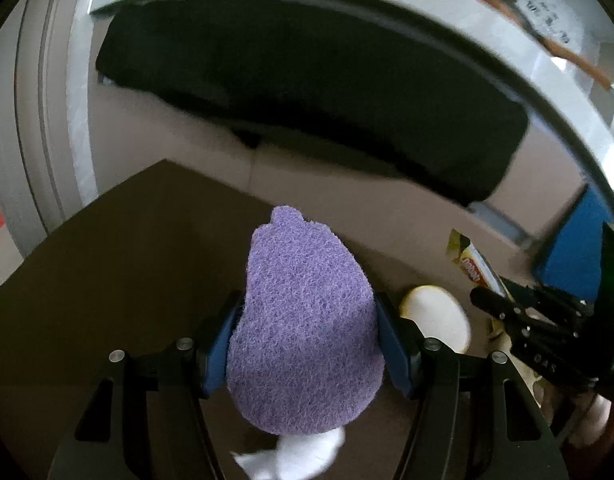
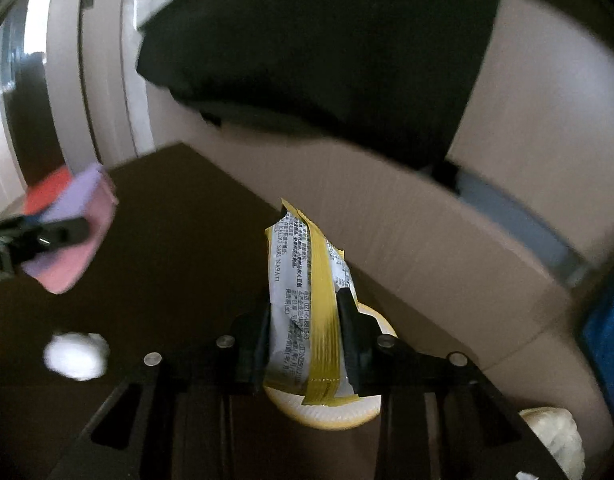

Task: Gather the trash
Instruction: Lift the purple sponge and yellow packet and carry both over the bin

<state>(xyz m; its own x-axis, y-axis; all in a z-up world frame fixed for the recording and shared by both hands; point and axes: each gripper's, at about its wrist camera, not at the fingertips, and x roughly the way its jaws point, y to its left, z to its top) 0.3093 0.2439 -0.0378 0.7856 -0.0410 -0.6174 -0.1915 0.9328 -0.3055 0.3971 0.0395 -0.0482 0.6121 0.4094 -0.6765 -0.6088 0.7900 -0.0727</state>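
My left gripper (image 1: 307,344) pinches a purple scouring sponge (image 1: 303,320), its blue pads (image 1: 391,344) pressed against both sides, the sponge standing up past the fingertips over the dark brown table (image 1: 127,260). My right gripper (image 2: 307,344) is clamped on a yellow and silver snack wrapper (image 2: 303,312) with small printed text, held upright above a round white lid with a yellow rim (image 2: 327,416) lying on the table.

The left wrist view shows only the sponge's purple scrub face; the right wrist view catches the same sponge from the side at its left edge, with a pink layer under the purple. The right wrist view also shows a crumpled white tissue ball (image 2: 77,354) lying on the table by itself and a pale crumpled wad (image 2: 559,440) at lower right. In the left wrist view a scrap of white tissue (image 1: 295,456) shows below the sponge, and the right gripper's black fingers reach in from the right, with the wrapper's printed front beside the white lid. Behind the table, both views show a cardboard box (image 2: 387,208) lined with a black bag (image 1: 307,100).
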